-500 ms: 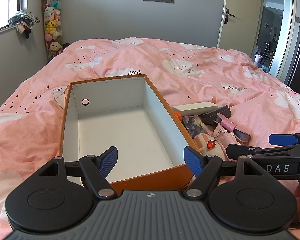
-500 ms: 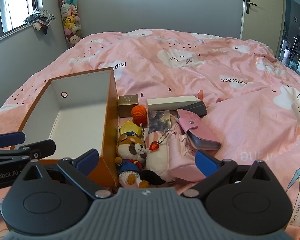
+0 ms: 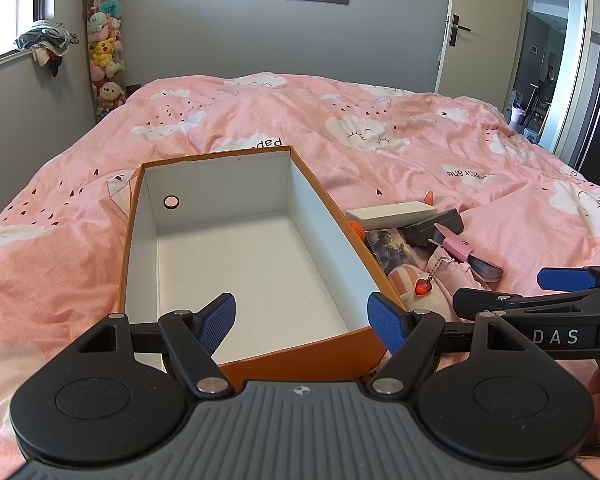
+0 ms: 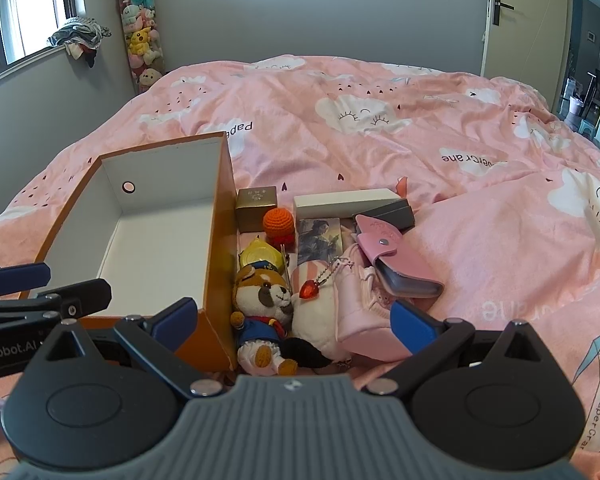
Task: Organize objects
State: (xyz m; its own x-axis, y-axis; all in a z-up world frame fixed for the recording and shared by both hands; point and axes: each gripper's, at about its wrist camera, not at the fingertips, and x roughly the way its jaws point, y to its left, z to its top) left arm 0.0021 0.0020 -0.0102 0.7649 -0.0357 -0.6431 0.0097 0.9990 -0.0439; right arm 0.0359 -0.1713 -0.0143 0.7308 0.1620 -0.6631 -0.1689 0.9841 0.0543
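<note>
Jaws on both grippers stood wide apart with nothing between them. The left gripper (image 3: pixel 301 318) hovered over the near end of an orange shoebox (image 3: pixel 380 280), its blue pads above the white inside, which held nothing. The right gripper (image 4: pixel 294 320) hung just to the right of that box, over a cluster of small things lying on the pink duvet (image 4: pixel 380 120).

Nearest the right gripper lay a plush dog in a blue sailor suit (image 4: pixel 262 308), pressed against the box's outer wall. Just beside it were a pink-and-white striped soft toy (image 4: pixel 320 312) and a pink pouch (image 4: pixel 364 300), with a red heart charm (image 4: pixel 309 290) on a bead chain resting across them. A pink snap-closure card holder (image 4: pixel 396 256) lay on the pouch's far side. Behind the dog sat a yellow round item (image 4: pixel 260 254), too hidden to name, then an orange crocheted ball (image 4: pixel 279 222) and a gold box (image 4: pixel 257 206) touching the shoebox wall. A picture card (image 4: pixel 320 238) lay flat next to the ball, with a long white box (image 4: pixel 348 202) and a dark grey box (image 4: pixel 392 216) behind it.

A clear tube of plush toys (image 4: pixel 142 32) stood in the far corner by the window.
</note>
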